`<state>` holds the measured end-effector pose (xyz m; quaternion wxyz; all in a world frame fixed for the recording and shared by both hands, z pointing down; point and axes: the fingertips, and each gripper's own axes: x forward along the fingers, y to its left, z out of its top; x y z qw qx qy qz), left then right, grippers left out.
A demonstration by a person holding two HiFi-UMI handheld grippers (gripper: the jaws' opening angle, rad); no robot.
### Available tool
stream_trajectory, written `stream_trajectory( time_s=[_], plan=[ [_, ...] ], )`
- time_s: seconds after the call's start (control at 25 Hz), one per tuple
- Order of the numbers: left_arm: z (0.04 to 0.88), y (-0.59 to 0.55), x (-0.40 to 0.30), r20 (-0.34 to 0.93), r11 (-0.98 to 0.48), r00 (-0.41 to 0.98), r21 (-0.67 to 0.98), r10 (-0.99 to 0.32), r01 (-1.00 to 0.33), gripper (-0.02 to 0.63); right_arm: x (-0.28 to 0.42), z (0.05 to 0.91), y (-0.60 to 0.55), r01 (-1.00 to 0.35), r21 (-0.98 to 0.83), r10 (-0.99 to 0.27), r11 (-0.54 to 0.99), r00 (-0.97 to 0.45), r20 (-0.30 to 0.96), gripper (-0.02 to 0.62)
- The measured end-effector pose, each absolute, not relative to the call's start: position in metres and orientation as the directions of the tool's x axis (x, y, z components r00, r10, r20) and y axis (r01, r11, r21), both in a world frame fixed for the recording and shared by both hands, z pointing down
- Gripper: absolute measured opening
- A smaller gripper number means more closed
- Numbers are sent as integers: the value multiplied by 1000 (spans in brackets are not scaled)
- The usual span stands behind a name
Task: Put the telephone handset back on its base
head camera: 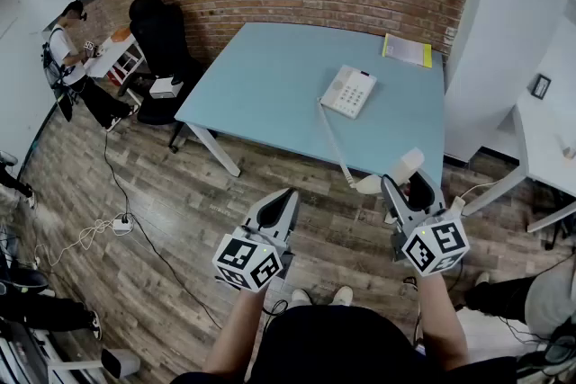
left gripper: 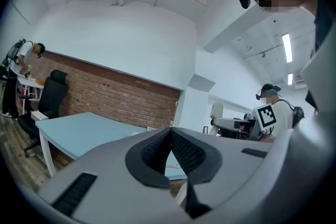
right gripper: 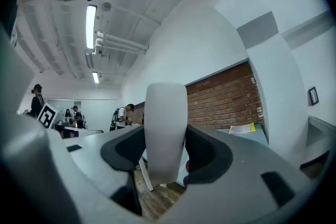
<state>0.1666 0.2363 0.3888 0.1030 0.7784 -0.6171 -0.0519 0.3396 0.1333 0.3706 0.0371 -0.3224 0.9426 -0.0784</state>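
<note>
The white telephone base [head camera: 348,91] sits on the light blue table [head camera: 261,76], right of its middle. A white cord [head camera: 335,139] runs from the base over the near table edge to the white handset [head camera: 407,163]. My right gripper [head camera: 405,186] is shut on that handset below the table's front right corner; in the right gripper view the handset [right gripper: 165,131] stands upright between the two dark pads, pointing up. My left gripper [head camera: 285,200] hangs over the wooden floor in front of the table, shut with nothing in it; its pads [left gripper: 181,149] meet.
A yellow pad [head camera: 407,49] lies at the table's far right corner. A black office chair [head camera: 162,36] stands by the table's left end, a person [head camera: 67,54] at a small white table beyond it. A white desk [head camera: 544,135] stands to the right. Cables [head camera: 99,229] lie on the floor.
</note>
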Motion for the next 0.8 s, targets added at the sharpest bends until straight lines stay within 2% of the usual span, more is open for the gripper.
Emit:
stream_trajectory(
  time_s=[0.8],
  plan=[
    [398, 240, 192, 75, -164, 183, 212, -980, -963, 9, 357, 378, 127, -546, -188, -559, 817, -829, -22, 239]
  ],
)
